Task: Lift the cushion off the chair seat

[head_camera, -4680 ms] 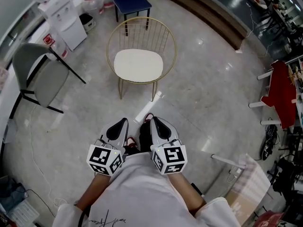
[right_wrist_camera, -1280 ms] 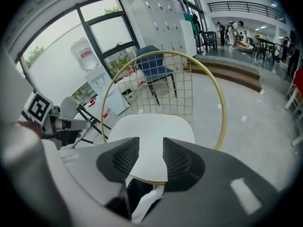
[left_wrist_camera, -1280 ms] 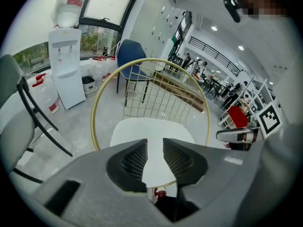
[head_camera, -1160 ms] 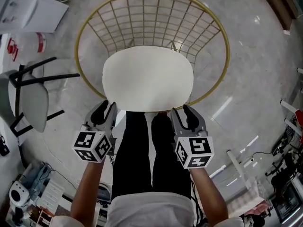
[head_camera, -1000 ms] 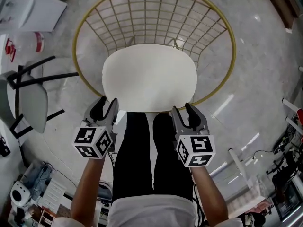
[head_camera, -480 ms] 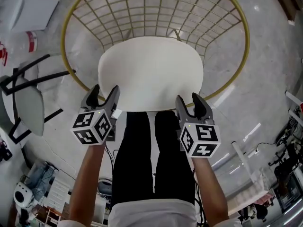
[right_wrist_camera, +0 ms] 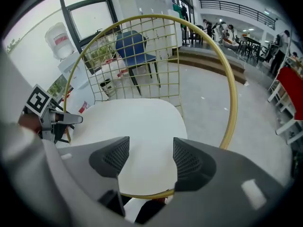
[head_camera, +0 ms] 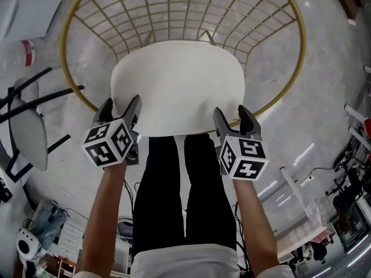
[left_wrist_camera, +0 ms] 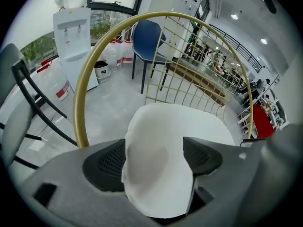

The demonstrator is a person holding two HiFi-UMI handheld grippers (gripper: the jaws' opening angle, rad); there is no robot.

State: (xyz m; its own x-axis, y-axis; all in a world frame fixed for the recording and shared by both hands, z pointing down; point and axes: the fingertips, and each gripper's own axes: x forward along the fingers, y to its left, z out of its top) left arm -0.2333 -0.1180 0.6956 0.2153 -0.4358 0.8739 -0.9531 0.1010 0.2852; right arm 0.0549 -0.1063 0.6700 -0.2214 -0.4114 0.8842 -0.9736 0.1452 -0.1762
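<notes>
A white oval cushion [head_camera: 177, 86] lies on the seat of a gold wire chair [head_camera: 293, 22]. My left gripper [head_camera: 119, 112] is at the cushion's front left edge. In the left gripper view the cushion's [left_wrist_camera: 161, 160] rim sits in the gap of the left gripper [left_wrist_camera: 154, 150], whose jaws are opening. My right gripper [head_camera: 235, 120] hangs at the front right edge. In the right gripper view the right gripper's [right_wrist_camera: 150, 155] jaws are also opening, with the cushion [right_wrist_camera: 137, 126] and the gold rim [right_wrist_camera: 142, 195] seen through the gap and nothing gripped.
The person's black-trousered legs [head_camera: 179, 190] stand right against the chair front. A grey folding chair [head_camera: 26, 132] stands at the left. A water dispenser [left_wrist_camera: 73, 37] and a blue chair [left_wrist_camera: 147, 39] stand beyond. Red furniture [right_wrist_camera: 289, 93] is at the right.
Both grippers sank and moved forward onto the cushion's front edge, and both sets of jaws widened. The chair fills more of the head view.
</notes>
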